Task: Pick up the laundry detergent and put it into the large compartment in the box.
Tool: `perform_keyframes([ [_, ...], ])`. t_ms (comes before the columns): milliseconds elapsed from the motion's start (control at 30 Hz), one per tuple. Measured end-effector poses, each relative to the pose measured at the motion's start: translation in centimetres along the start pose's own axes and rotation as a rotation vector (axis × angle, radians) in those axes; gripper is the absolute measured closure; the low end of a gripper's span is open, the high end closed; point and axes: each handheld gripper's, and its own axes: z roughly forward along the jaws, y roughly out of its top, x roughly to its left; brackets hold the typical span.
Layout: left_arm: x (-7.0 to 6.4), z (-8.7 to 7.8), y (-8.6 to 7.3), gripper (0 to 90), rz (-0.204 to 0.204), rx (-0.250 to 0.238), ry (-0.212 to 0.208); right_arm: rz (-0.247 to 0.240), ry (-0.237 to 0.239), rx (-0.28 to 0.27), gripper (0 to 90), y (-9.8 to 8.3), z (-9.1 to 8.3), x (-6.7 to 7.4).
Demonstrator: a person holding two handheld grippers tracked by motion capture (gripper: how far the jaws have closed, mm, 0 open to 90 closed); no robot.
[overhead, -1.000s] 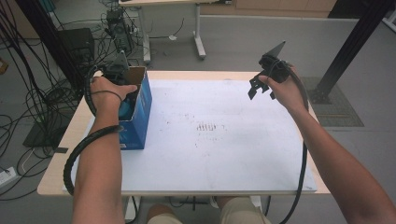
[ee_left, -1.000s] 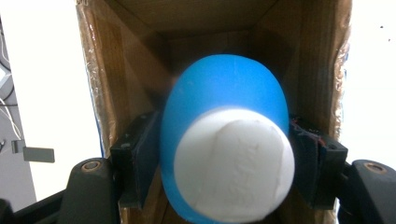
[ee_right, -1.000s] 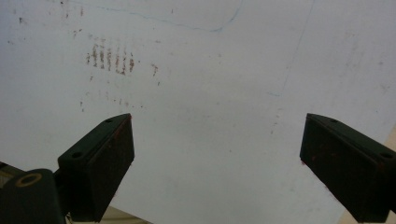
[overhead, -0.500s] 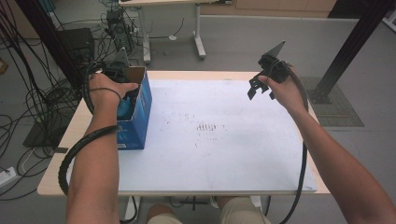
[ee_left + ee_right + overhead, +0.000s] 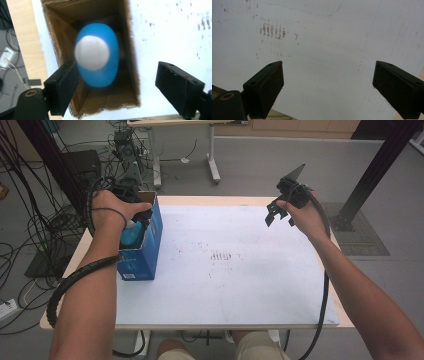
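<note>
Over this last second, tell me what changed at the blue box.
The left tongs have just been opening above the blue box, letting go of the blue bottle, which now stands inside with the pads apart from it. The left hand lifted slightly. The right tongs stayed open over the table.

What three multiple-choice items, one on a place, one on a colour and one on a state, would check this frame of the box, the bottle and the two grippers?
1. Where does the open box stand?
A. at the table's left edge
B. at the table's middle
C. on the floor

2. What colour is the bottle in the box?
A. red with a black cap
B. blue with a white cap
C. all green

3. How do the left gripper jaws stand?
A. apart, just opened, not pressing the bottle
B. clamped on the box wall
C. shut on nothing

Key: 1 A, the high view shows it by the left edge. 2 B, the left gripper view shows both colours. 3 A, a wide gap shows on one side.
</note>
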Motion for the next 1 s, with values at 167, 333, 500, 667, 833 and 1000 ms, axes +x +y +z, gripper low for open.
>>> perform_keyframes([
  [167, -2.0, -0.8, 0.5, 15.9, 0.103, -0.01, -0.014, 0.002, -0.002, 0.003, 10.1, 0.1, 0.1, 0.2],
  [333, -4.9, -1.3, 0.8, 15.0, 0.21, -0.022, 0.014, 0.001, -0.005, 0.01, 10.1, 0.4, 0.3, 0.2],
  [500, -7.1, -1.6, 1.1, 14.8, 0.293, -0.027, 0.017, 0.004, -0.004, 0.011, 10.1, 0.6, 0.4, 0.1],
  [667, -8.8, -1.8, 1.1, 13.4, 0.387, -0.035, -0.012, 0.009, -0.003, 0.022, 9.9, 0.8, 0.6, 0.1],
  [833, -10.2, -2.2, 0.9, 12.7, 0.471, -0.055, -0.028, 0.009, -0.001, 0.021, 9.9, 0.9, 0.6, 0.0],
  [1000, -11.6, -2.5, 0.5, 11.7, 0.579, -0.078, -0.041, 0.015, 0.005, 0.021, 9.9, 0.9, 0.6, -0.2],
])
